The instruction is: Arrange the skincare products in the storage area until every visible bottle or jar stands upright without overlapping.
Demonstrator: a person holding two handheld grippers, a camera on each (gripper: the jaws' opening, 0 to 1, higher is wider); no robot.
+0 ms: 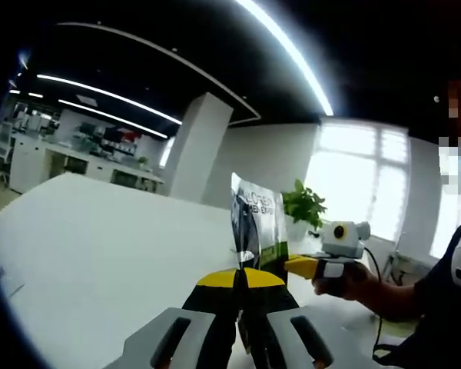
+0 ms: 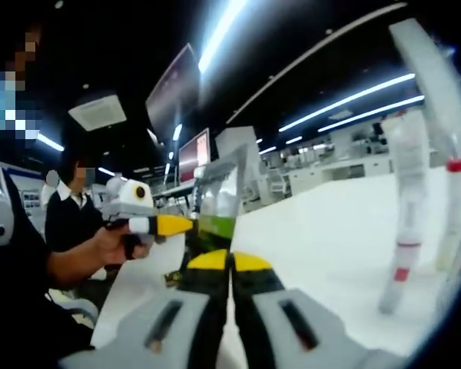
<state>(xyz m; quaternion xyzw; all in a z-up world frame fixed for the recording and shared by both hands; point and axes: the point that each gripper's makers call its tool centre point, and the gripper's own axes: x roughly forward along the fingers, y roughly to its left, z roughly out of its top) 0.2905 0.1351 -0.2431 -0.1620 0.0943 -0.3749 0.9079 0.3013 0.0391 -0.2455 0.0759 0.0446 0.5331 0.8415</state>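
In the left gripper view the left claw [image 1: 242, 278] is clenched on a sachet [image 1: 255, 231], and its yellow tips meet at the lower edge of this flat packet. The sachet stands upright just above the tips, lifted over the white bench [image 1: 100, 254], and it shows dark print with a green band near the bottom. From the right side of the left claw the right claw [image 1: 292, 265] reaches in, held by a hand [image 1: 353, 280], and its yellow tip touches the sachet edge. In the right gripper view the right claw [image 2: 230, 261] has its tips pressed together at the bottom edge of the sachet [image 2: 217, 201], grasping it as well. The left claw [image 2: 180, 224] comes from the left and also touches the sachet. Far to the right of the right claw, blurred white tubes [image 2: 403, 215] stand on the bench [image 2: 330, 238].
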